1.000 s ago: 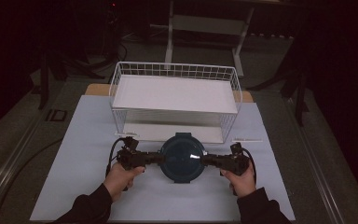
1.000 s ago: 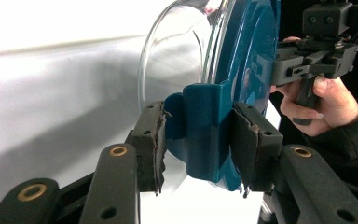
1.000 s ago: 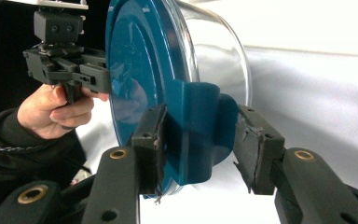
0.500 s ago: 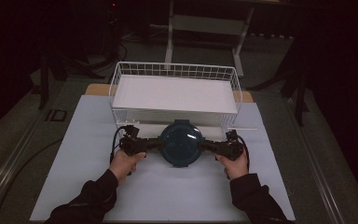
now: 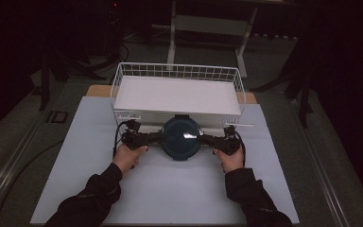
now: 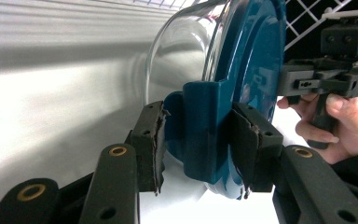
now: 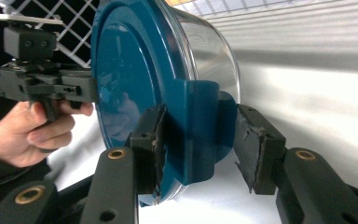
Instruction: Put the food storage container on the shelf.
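- Now the left gripper (image 5: 157, 138) pinches one side clip of the blue-lidded glass bowl (image 5: 181, 137).
- The right gripper (image 5: 207, 138) pinches the other clip.
- The bowl sits just before the wire basket (image 5: 119, 81).

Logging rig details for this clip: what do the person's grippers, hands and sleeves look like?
Both grippers, left and right, are black, boxy handheld units, each trailing a thin black cable. In the gripper views each has two black link arms with brass-coloured pivot rivets, ending in blocky jaws faced with worn, ragged dark pads. The hands are bare, and the sleeves are dark and long.
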`<state>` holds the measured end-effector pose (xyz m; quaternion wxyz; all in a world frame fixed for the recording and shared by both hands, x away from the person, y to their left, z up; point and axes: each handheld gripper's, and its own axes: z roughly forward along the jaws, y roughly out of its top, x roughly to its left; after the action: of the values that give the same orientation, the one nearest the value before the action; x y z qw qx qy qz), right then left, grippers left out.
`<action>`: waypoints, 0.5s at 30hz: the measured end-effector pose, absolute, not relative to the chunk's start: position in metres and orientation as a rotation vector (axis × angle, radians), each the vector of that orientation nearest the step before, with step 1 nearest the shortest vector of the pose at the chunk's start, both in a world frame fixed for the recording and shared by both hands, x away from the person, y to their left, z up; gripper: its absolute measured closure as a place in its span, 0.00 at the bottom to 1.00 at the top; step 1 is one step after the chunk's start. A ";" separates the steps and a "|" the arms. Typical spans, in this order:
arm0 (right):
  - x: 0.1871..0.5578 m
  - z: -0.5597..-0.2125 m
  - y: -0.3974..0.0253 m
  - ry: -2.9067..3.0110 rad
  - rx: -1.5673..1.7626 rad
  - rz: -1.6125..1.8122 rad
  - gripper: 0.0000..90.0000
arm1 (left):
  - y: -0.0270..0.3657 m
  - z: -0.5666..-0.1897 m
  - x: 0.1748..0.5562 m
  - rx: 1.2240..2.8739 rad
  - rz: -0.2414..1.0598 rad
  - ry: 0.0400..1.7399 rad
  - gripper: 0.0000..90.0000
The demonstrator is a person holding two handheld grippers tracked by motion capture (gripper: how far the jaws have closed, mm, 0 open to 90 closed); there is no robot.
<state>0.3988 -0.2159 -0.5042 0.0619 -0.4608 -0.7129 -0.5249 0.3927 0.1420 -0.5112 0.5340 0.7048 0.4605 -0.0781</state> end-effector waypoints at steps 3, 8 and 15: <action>0.399 -0.505 -0.216 -2.154 -1.404 -1.607 0.61 | 0.142 -0.512 0.393 1.668 -0.188 1.094 0.63; 0.399 -0.505 -0.216 -2.139 -1.415 -1.590 0.61 | 0.142 -0.515 0.392 1.652 -0.196 1.099 0.63; 0.401 -0.505 -0.214 -2.169 -1.469 -1.632 0.57 | 0.139 -0.522 0.391 1.596 -0.143 1.124 0.56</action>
<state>0.4006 -0.2143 -0.5052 0.0277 -0.4759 -0.7025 -0.5285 0.3905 0.1393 -0.5222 0.5580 0.6767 0.4764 -0.0607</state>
